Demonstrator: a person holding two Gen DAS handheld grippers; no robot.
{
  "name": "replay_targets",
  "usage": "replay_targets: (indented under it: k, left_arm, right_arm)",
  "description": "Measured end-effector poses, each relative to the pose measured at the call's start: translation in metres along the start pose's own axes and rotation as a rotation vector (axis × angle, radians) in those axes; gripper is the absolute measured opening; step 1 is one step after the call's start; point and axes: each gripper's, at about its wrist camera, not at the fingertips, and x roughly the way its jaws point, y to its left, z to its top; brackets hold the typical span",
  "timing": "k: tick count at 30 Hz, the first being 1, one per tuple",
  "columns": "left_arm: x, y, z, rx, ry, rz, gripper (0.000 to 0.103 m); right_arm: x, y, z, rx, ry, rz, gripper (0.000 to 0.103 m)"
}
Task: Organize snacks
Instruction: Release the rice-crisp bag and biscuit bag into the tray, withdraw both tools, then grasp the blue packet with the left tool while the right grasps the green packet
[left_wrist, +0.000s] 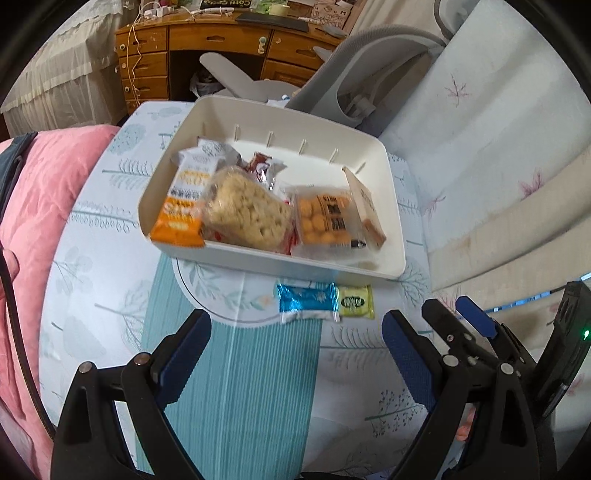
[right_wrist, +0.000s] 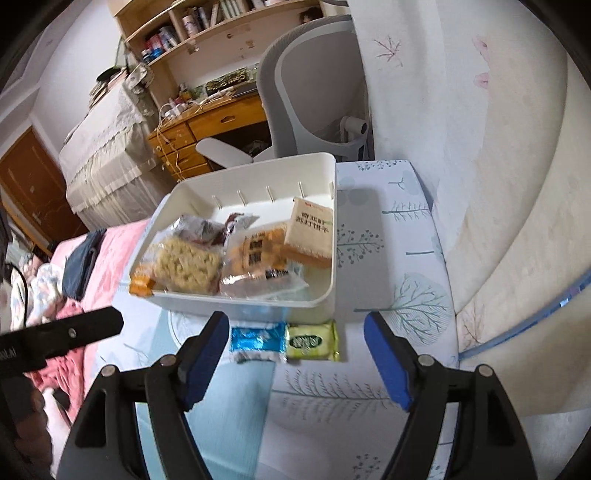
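Note:
A white bin (left_wrist: 280, 264) (right_wrist: 240, 308) stands on the patterned bedsheet and holds several snack packs: an orange pack (left_wrist: 184, 210), a rice-cracker pack (left_wrist: 245, 210) (right_wrist: 186, 266), a biscuit-ball pack (left_wrist: 325, 218) and a tan box (right_wrist: 310, 232). A blue packet (left_wrist: 308, 302) (right_wrist: 258, 341) and a small green packet (left_wrist: 355, 302) (right_wrist: 313, 341) lie side by side on the sheet just in front of the bin. My left gripper (left_wrist: 295, 350) is open and empty, short of the two packets. My right gripper (right_wrist: 295, 354) is open and empty, its fingers either side of them.
A pink quilt (left_wrist: 44, 206) lies at the left. Floral pillows (left_wrist: 491, 155) rise at the right. A grey chair (right_wrist: 314, 96) and a wooden desk (left_wrist: 207, 55) stand behind the bin. The right gripper shows at the lower right of the left wrist view (left_wrist: 461, 325).

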Motion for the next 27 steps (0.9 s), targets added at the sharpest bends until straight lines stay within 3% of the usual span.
replay_targets:
  k: [11,27]
  left_arm:
    - [0.046,-0.010,-0.017,-0.038,0.080,-0.001,0.093]
    - [0.134,-0.024,-0.003,-0.072,0.200,0.117,0.093]
  right_arm:
    - [0.020,-0.014,-0.033,-0.117,0.016,0.023,0.076]
    - [0.078,-0.026,-0.054,-0.291,0.022,0.073,0.076]
